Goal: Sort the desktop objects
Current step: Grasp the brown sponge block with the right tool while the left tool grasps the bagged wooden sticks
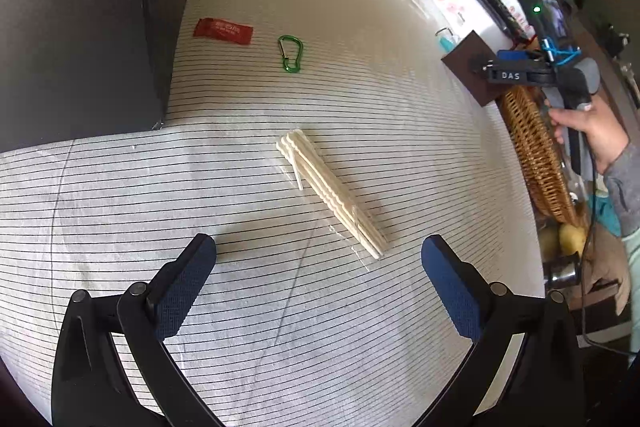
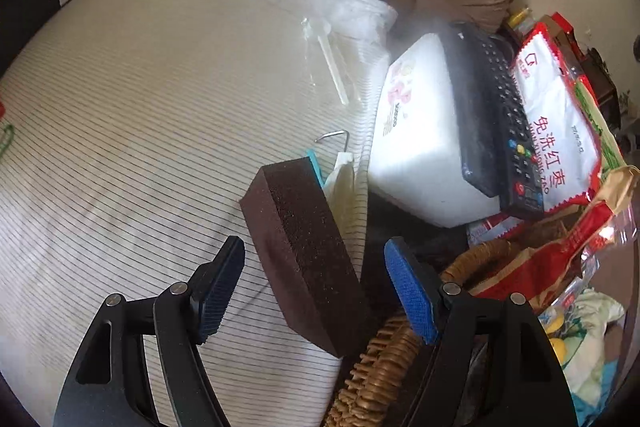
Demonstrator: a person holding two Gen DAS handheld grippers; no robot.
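Note:
My left gripper (image 1: 318,267) is open and empty above the striped cloth, just short of a clear packet of pale chopsticks (image 1: 332,189). Farther off lie a green carabiner (image 1: 291,53) and a red sachet (image 1: 223,30). My right gripper (image 2: 314,291) is open, its jaws either side of a dark brown sponge block (image 2: 306,247) that lies at the cloth's right edge, one corner over a wicker basket (image 2: 384,367); neither pad touches it. The block (image 1: 466,67) and the right gripper's body also show in the left wrist view.
A black box (image 1: 80,27) stands at the far left. A white tissue pack (image 2: 420,147) with a remote (image 2: 508,131) on it, snack bags (image 2: 556,131), a clear-wrapped stick (image 2: 332,67) and a teal clip (image 2: 316,163) crowd the right side.

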